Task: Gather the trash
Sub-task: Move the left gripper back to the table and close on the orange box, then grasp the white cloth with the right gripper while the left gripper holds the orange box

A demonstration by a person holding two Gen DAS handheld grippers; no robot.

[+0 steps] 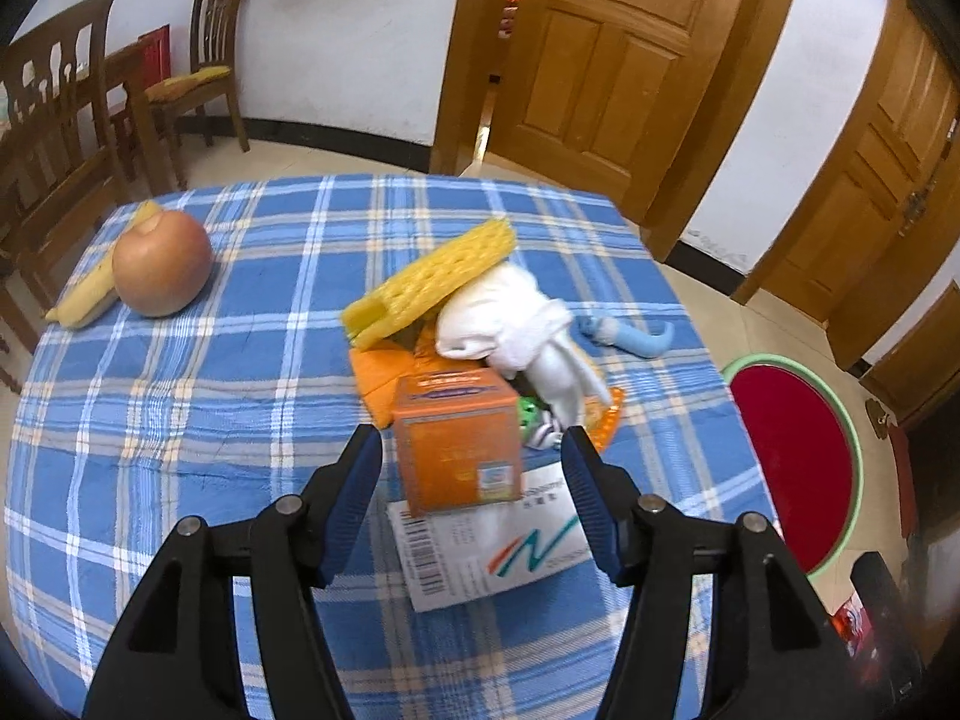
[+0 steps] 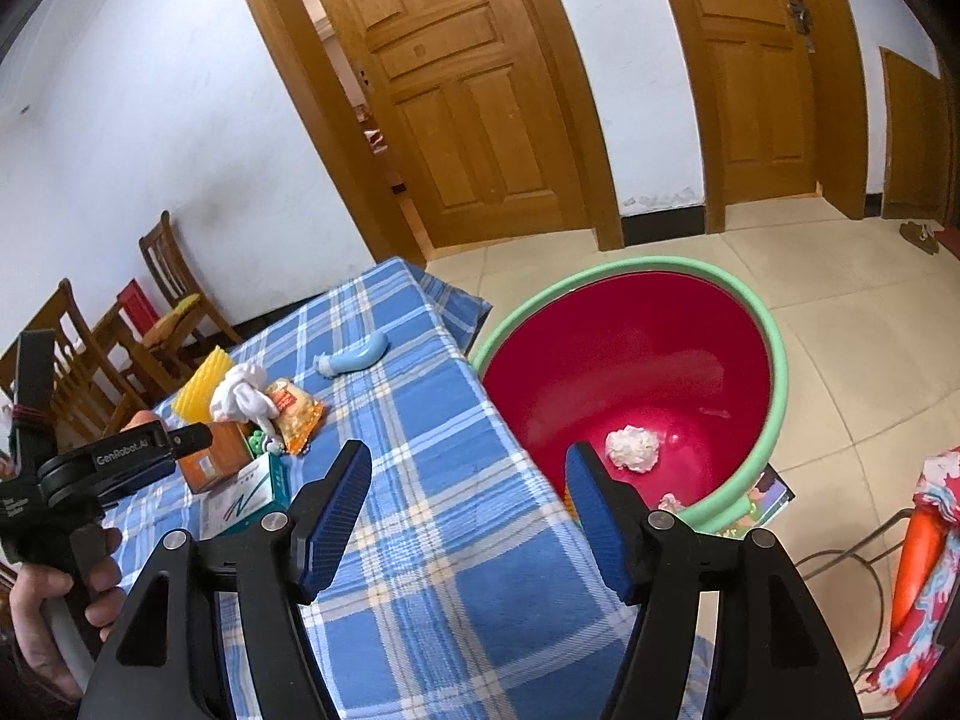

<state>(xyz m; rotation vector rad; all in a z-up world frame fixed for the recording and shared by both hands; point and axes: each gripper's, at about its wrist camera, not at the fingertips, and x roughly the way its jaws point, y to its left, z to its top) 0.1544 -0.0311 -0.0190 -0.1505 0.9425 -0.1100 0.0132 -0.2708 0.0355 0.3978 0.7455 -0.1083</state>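
Over the checked tablecloth (image 1: 180, 420), left gripper (image 1: 474, 468) hangs with jaws apart around the orange box (image 1: 456, 444) — no pad touching it. Right gripper (image 2: 468, 486) gapes empty beside the red basin (image 2: 630, 372) — a paper wad (image 2: 631, 447) inside.

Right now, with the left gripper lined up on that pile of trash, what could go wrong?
1. The left gripper is open around the orange box, which rests on a white carton and against the pile; closing may tip it or drag the carton.
2. The white cloth and yellow foam sheet lean on that pile and could slide off.
3. The basin sits on the floor past the table edge; a loose grip may drop the box short.
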